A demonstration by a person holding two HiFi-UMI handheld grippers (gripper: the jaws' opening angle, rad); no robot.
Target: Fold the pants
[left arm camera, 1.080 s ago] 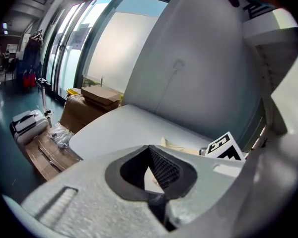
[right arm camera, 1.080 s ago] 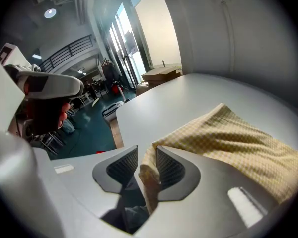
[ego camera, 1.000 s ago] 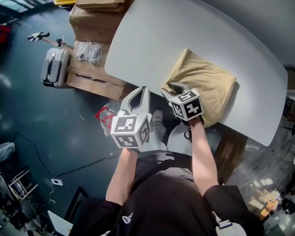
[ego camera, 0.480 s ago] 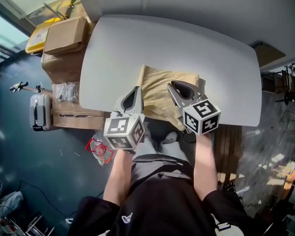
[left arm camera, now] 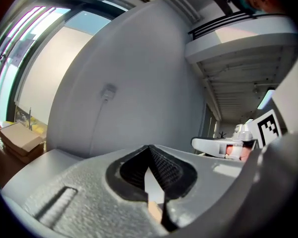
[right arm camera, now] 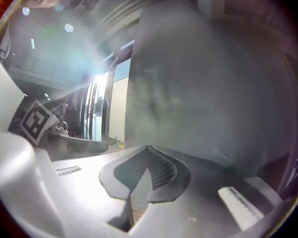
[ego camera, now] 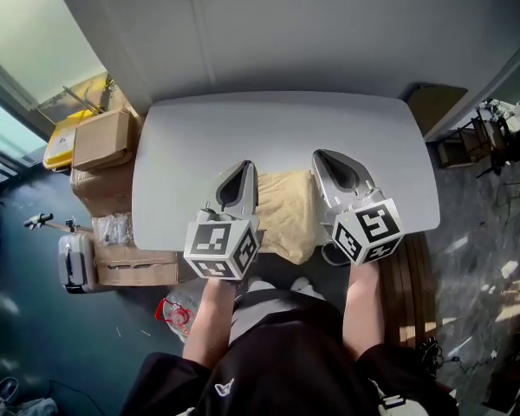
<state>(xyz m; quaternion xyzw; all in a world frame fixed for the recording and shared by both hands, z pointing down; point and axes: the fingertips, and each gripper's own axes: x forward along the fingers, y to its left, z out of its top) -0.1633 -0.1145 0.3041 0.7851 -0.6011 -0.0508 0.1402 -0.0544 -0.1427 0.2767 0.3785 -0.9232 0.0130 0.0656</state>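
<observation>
— How do the pants (ego camera: 286, 213) look?
— Tan, folded into one thick rectangle. They lie at the near edge of the table (ego camera: 277, 128), between the two pairs of fingers and back from their tips.
— And the counts?
— One pair of pants, one grey table, two grippers. The left gripper (ego camera: 246, 165) has its fingers pressed together with nothing between them. The right gripper (ego camera: 320, 155) has just brought its fingers together, and no cloth is caught there either.
— What else is around?
— Left of the left fingers, off the table, stand at least two cardboard boxes (ego camera: 104, 139) and one grey case (ego camera: 74, 260). Ahead of both fingertips the tabletop runs to a grey wall (ego camera: 329, 33).
</observation>
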